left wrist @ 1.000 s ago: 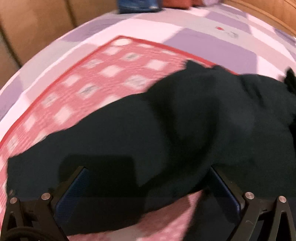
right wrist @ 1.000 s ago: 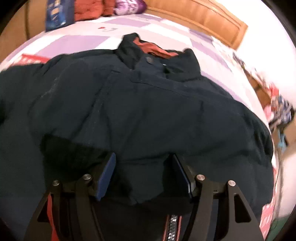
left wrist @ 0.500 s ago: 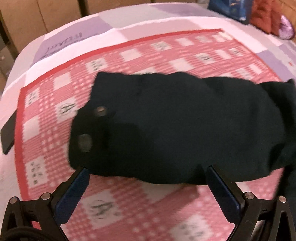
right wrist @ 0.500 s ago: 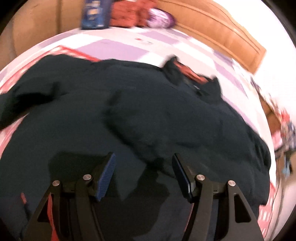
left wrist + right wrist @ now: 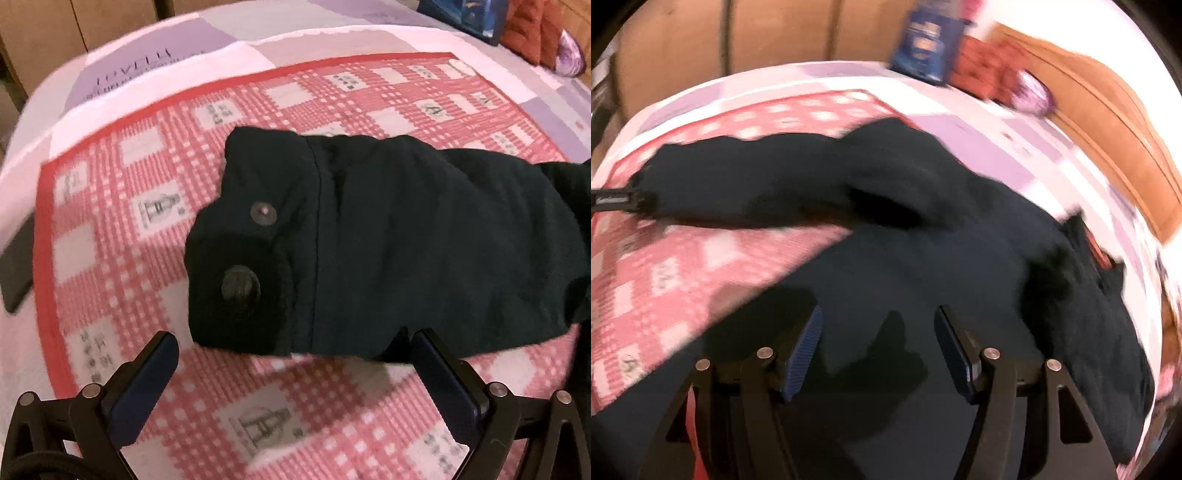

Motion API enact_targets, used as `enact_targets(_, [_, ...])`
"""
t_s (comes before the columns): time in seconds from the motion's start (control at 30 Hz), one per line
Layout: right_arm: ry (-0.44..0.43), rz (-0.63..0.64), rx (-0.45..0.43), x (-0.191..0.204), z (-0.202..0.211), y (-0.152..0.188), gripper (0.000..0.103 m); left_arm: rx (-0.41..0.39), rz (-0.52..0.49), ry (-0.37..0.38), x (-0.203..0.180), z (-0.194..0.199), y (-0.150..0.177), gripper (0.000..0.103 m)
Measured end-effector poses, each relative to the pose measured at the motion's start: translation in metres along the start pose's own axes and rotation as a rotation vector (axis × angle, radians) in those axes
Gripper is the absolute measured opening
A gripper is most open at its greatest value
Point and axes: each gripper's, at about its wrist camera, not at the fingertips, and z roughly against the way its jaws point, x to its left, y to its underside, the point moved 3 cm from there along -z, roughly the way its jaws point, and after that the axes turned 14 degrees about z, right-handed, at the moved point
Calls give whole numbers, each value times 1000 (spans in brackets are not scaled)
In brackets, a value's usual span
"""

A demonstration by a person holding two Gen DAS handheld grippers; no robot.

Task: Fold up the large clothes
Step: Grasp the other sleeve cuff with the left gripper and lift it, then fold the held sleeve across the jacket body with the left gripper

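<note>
A dark jacket lies spread on a red-and-white checked blanket on a bed. Its sleeve stretches across the blanket and ends in a cuff with two round dark buttons. My left gripper is open wide just short of the sleeve's near edge, close to the cuff, with nothing between its fingers. In the right wrist view the sleeve runs off to the left, and the collar with red lining is at the right. My right gripper hovers open over the jacket's body, holding nothing.
A lilac-and-white bedsheet lies under the blanket. A blue box, an orange-red garment and a purple item sit by the wooden headboard. A flat black object rests at the blanket's left edge.
The left view slid from the jacket's body out along the sleeve to the cuff. The right view swung away from the collar towards the sleeve side. Both grippers stayed open.
</note>
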Motion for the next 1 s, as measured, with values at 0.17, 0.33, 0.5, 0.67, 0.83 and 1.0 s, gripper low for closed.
enact_targets(0.17, [-22, -10, -20, 29, 2, -27, 66, 60, 66, 108, 1, 5, 16, 103])
enact_targets(0.33, [-7, -91, -14, 26, 17, -14, 66, 119, 182, 234, -3, 8, 40, 103])
enact_targets(0.5, [27, -114, 15, 5, 32, 21, 66, 158, 226, 294, -23, -8, 49, 103])
enact_targets(0.67, [74, -158, 48, -23, 48, 60, 66, 119, 326, 301, -29, -31, 20, 103])
enact_targets(0.83, [111, -209, 91, -48, 54, 94, 66, 128, 454, 324, -33, -55, -18, 101])
enact_targets(1.0, [151, -263, 130, -69, 53, 122, 66, 125, 415, 451, -45, -56, -48, 45])
